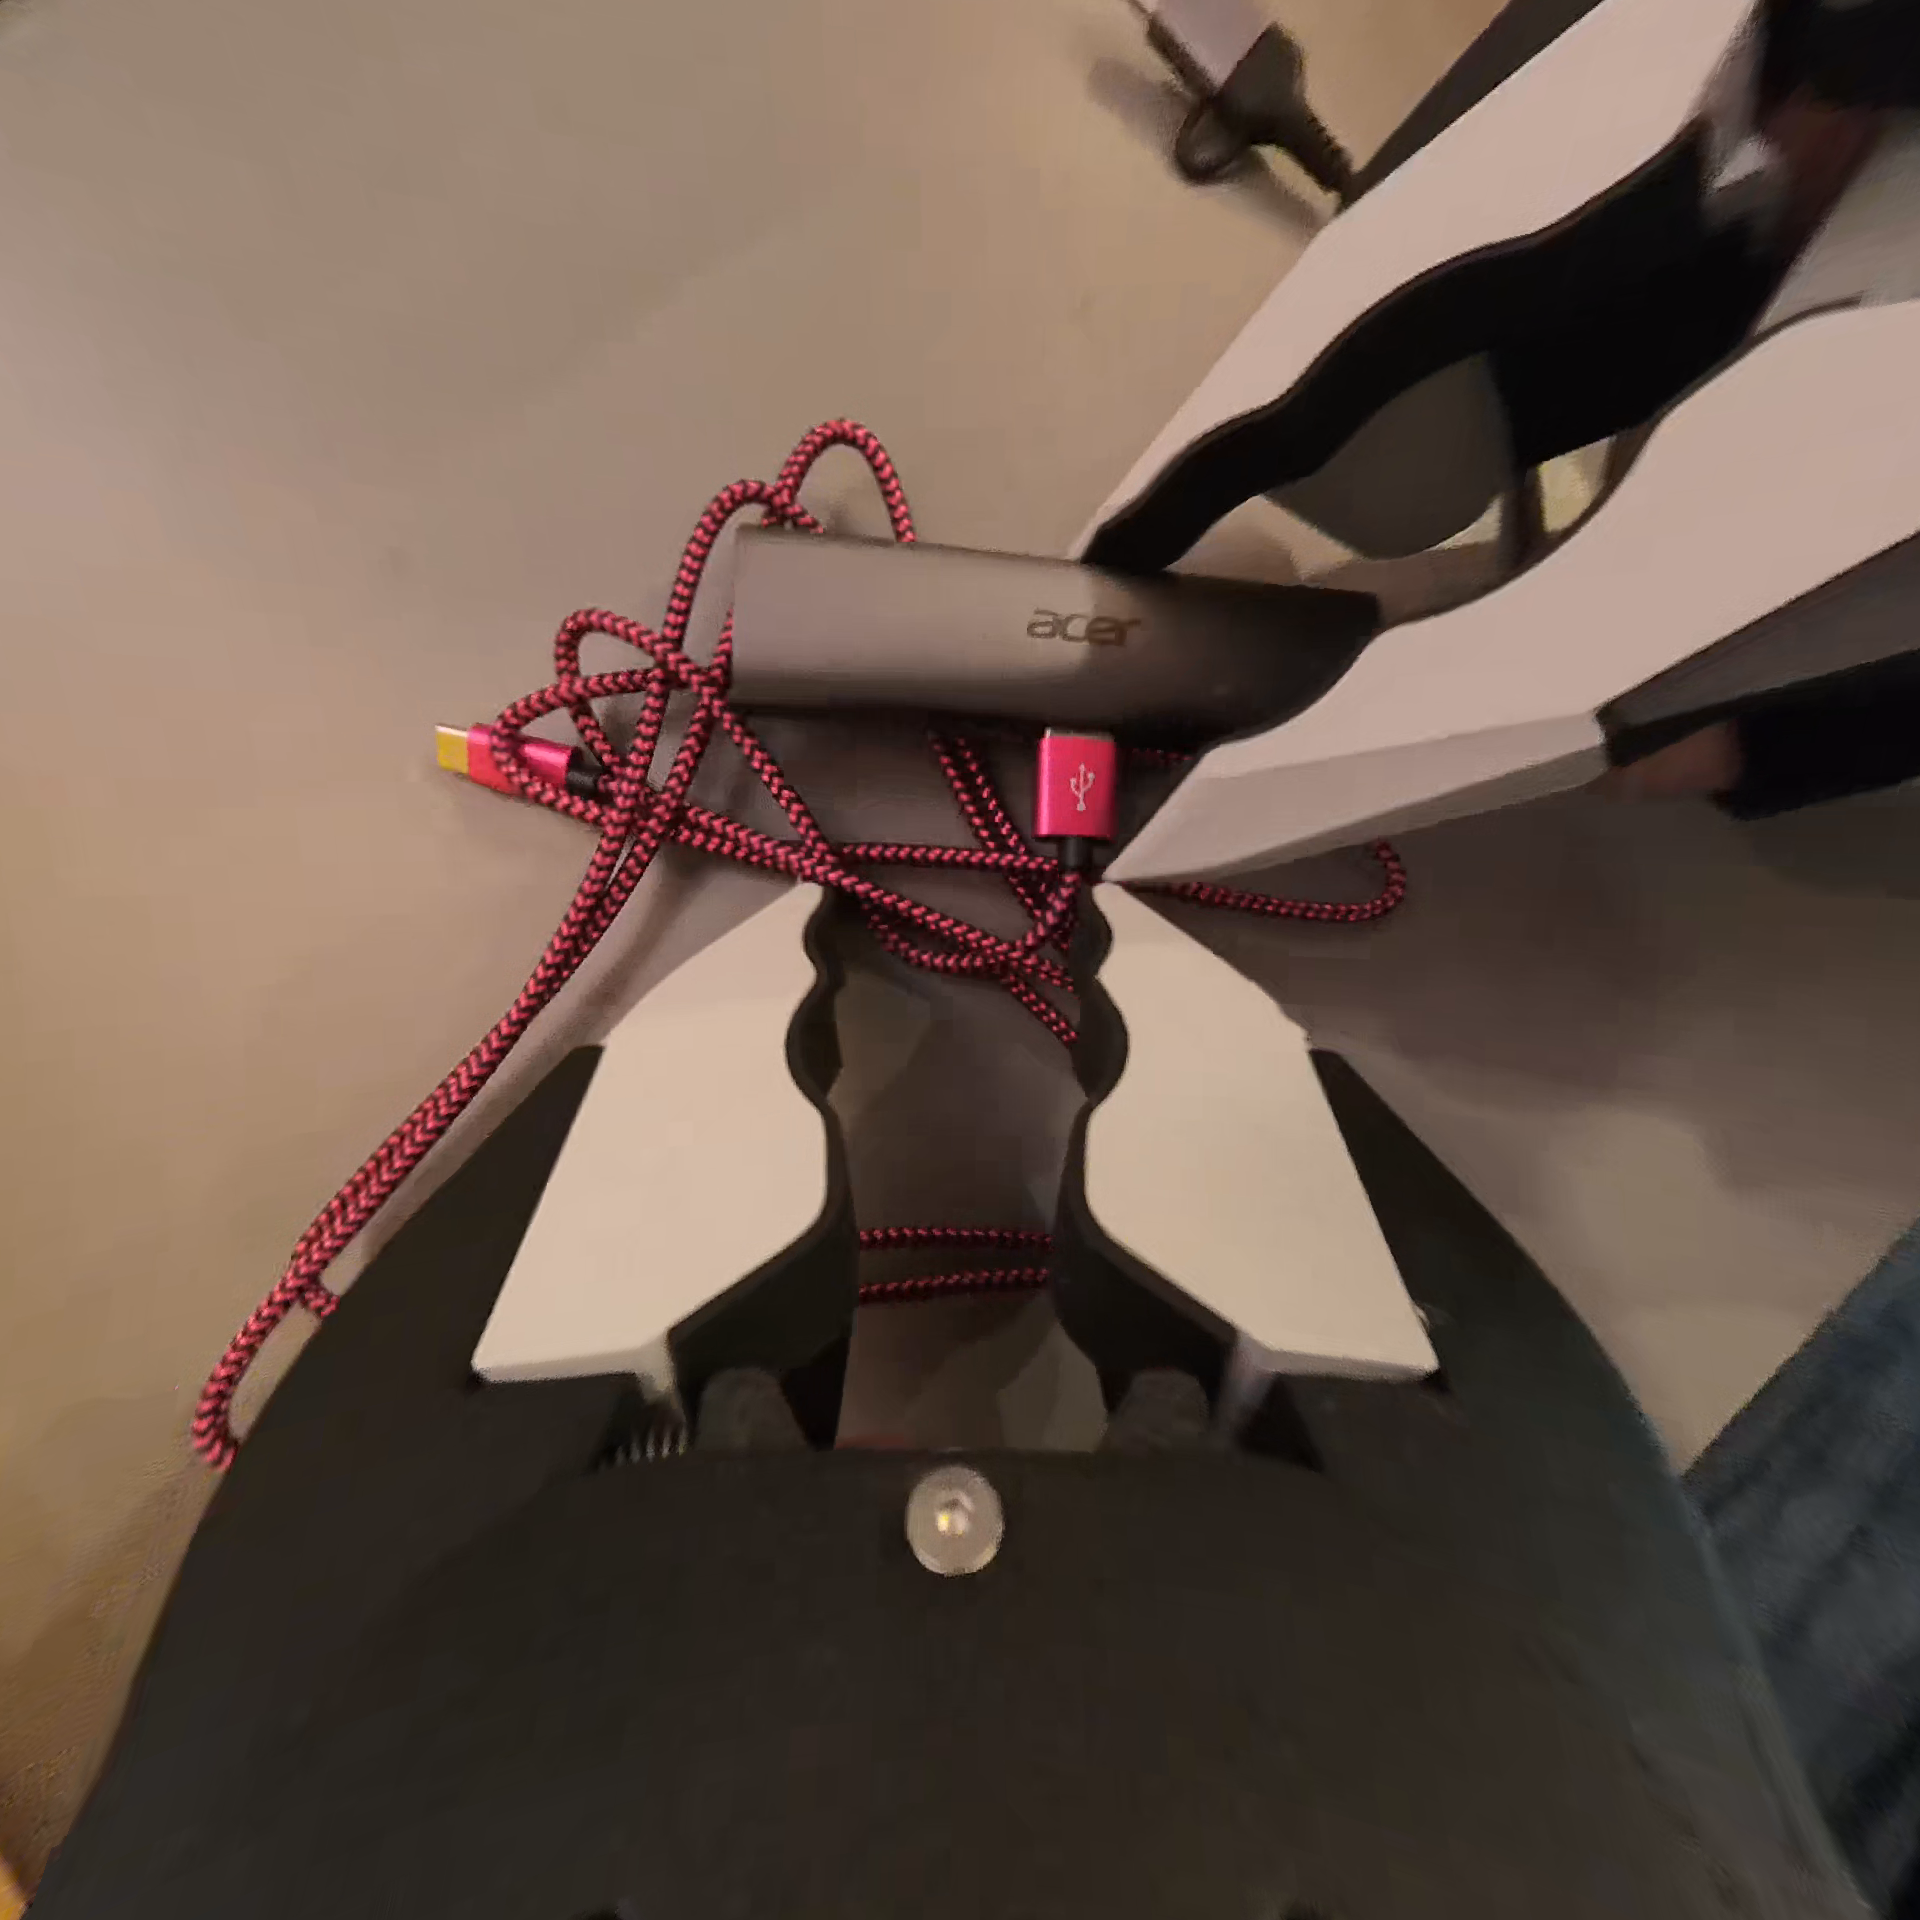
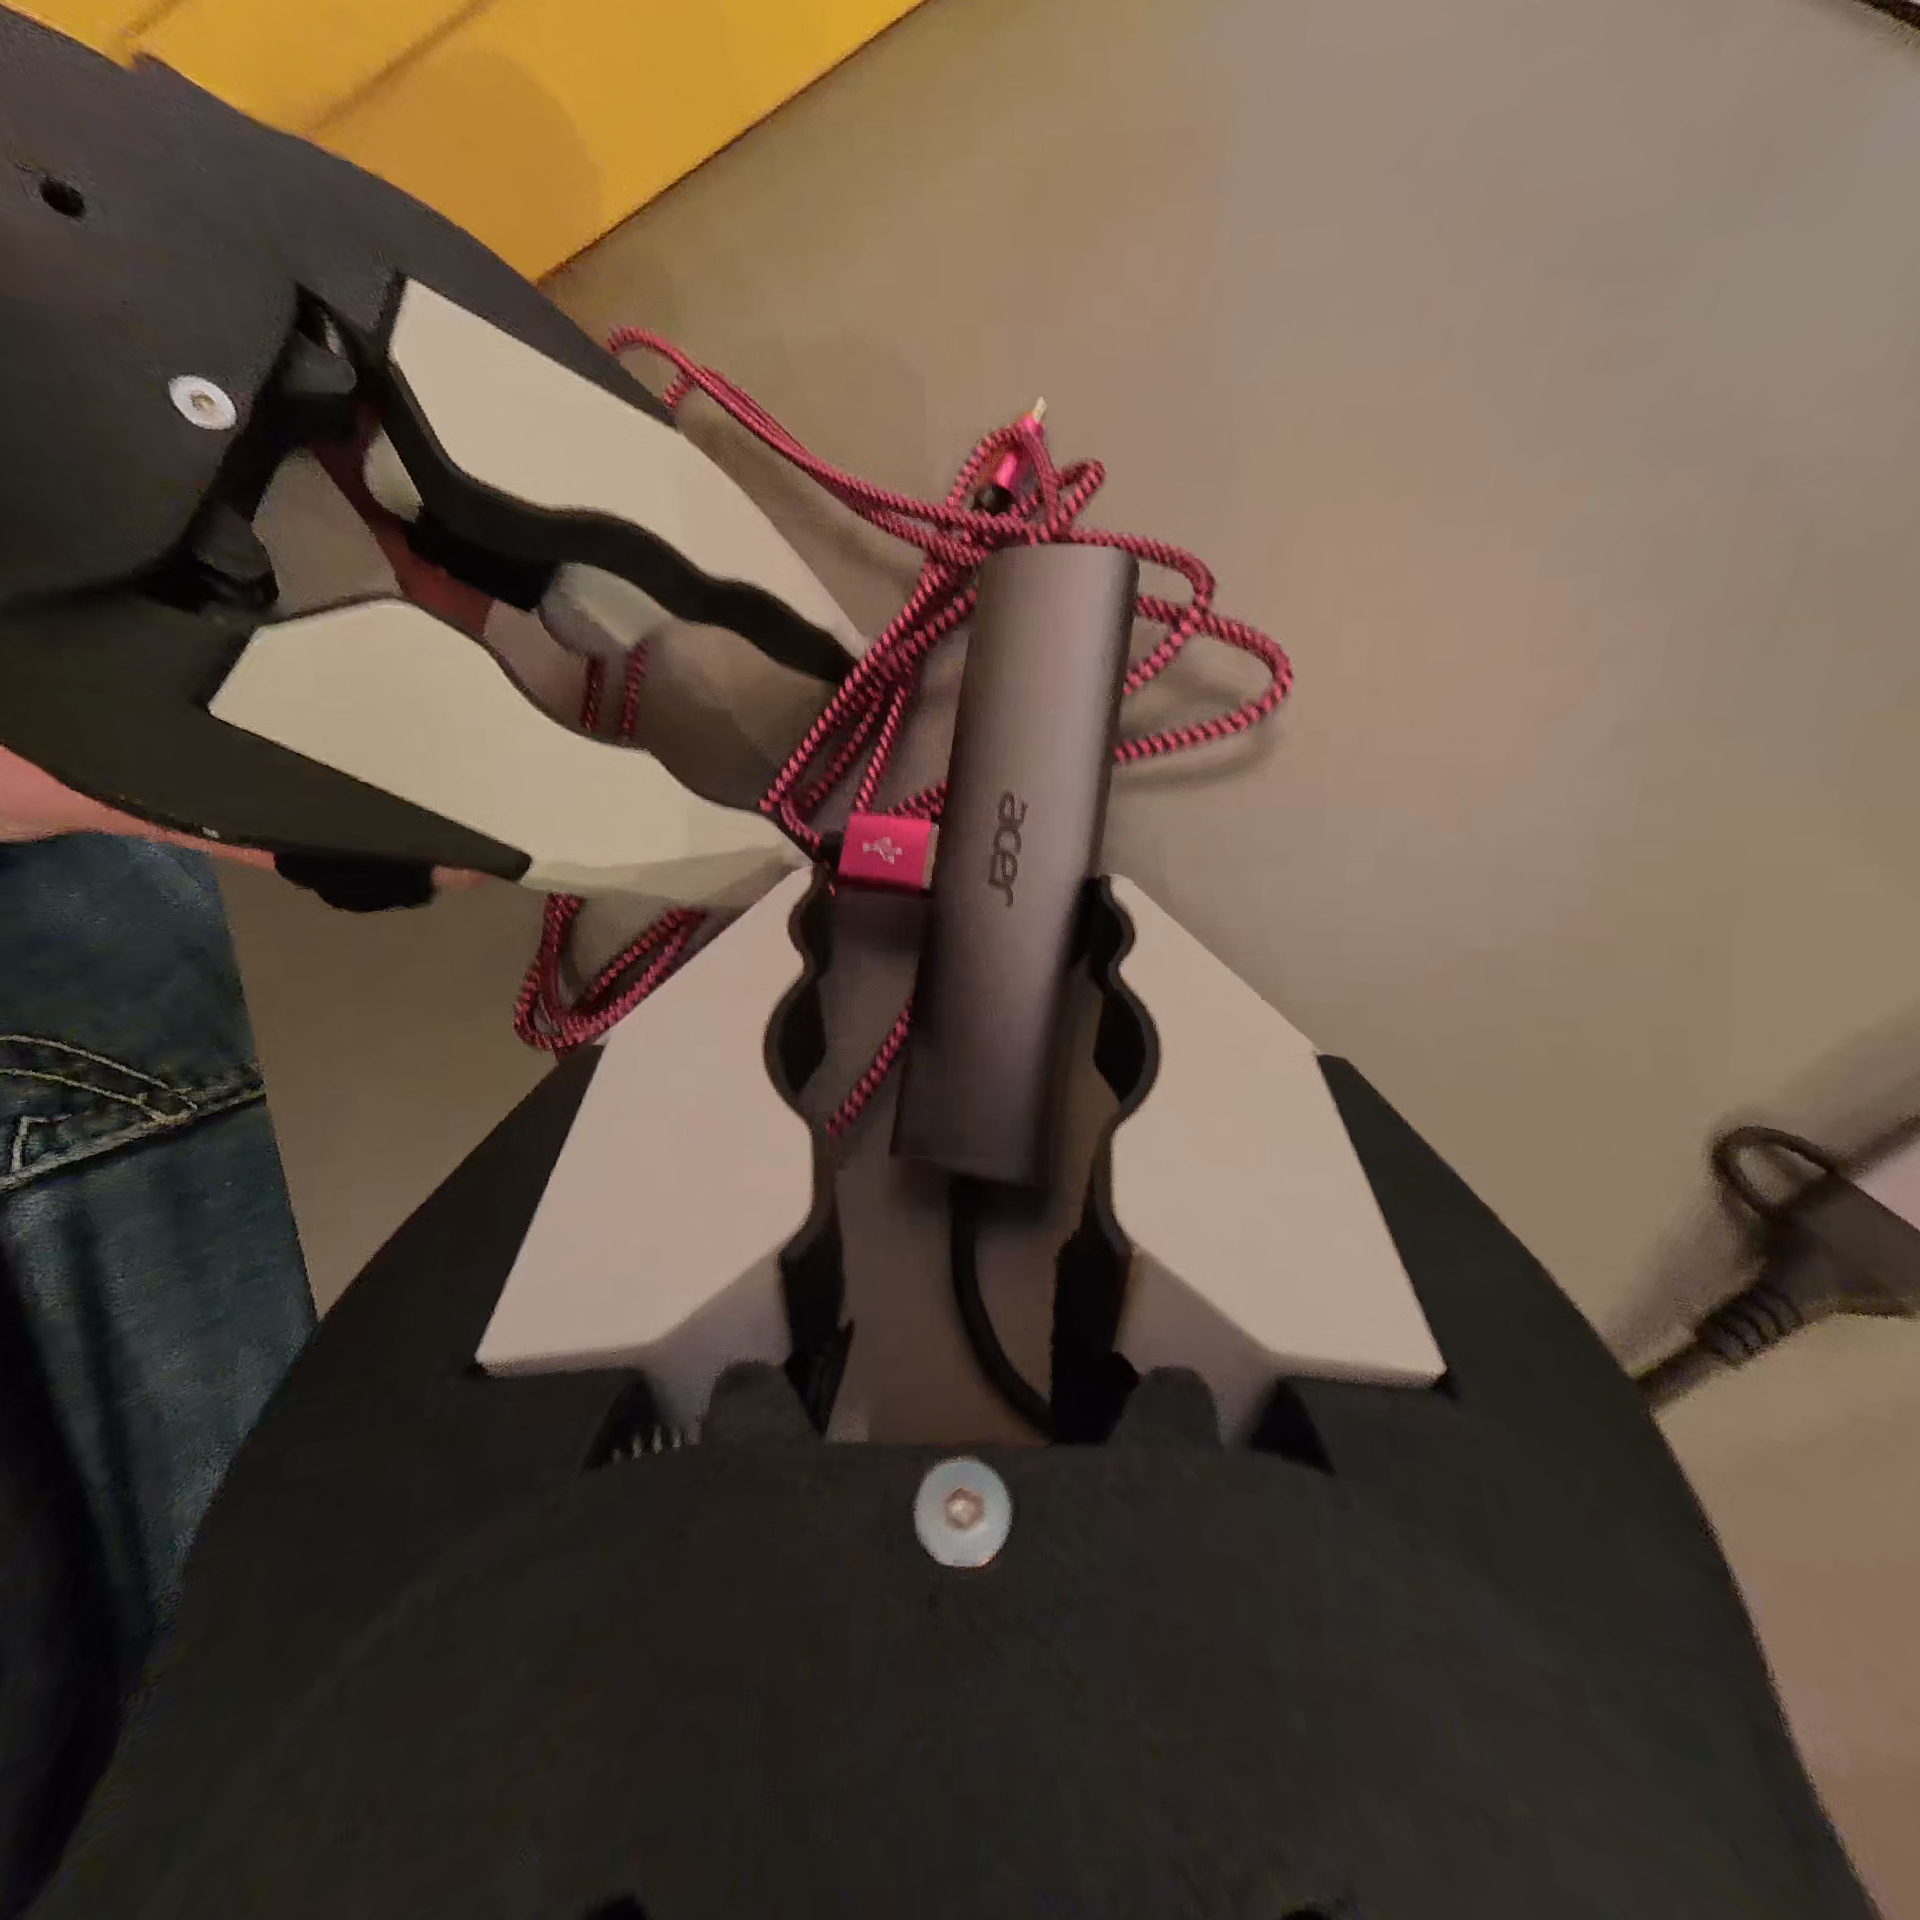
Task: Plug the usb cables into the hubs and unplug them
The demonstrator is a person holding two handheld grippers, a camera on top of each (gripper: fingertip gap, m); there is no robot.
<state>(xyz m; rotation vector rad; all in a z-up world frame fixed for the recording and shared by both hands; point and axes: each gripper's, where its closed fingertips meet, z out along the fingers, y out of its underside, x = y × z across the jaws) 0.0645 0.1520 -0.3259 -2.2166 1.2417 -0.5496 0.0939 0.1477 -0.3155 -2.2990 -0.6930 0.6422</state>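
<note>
A grey USB hub point(image 1: 935, 634) lies on a beige table on top of a tangled red-and-black braided cable point(image 1: 644, 831). The cable's pink USB plug point(image 1: 1075, 779) meets the hub's long side and looks plugged in. Its other pink and gold end point(image 1: 488, 753) lies loose on the left. My left gripper point(image 1: 951, 894) is open, with cable strands between its fingers, just short of the plug. My right gripper point(image 2: 956, 883) is open around the hub point(image 2: 1023, 831), whose side touches the right finger. The plug point(image 2: 888, 852) sits by the left gripper's point(image 2: 821, 758) lower fingertip.
The hub's black lead point(image 2: 987, 1299) runs back between my right fingers. A dark cable with a strain relief point(image 2: 1766, 1247) lies at the right and shows in the left wrist view point(image 1: 1226, 114). A yellow surface point(image 2: 416, 125) borders the table. A person's jeans point(image 2: 125, 1091) are at the left.
</note>
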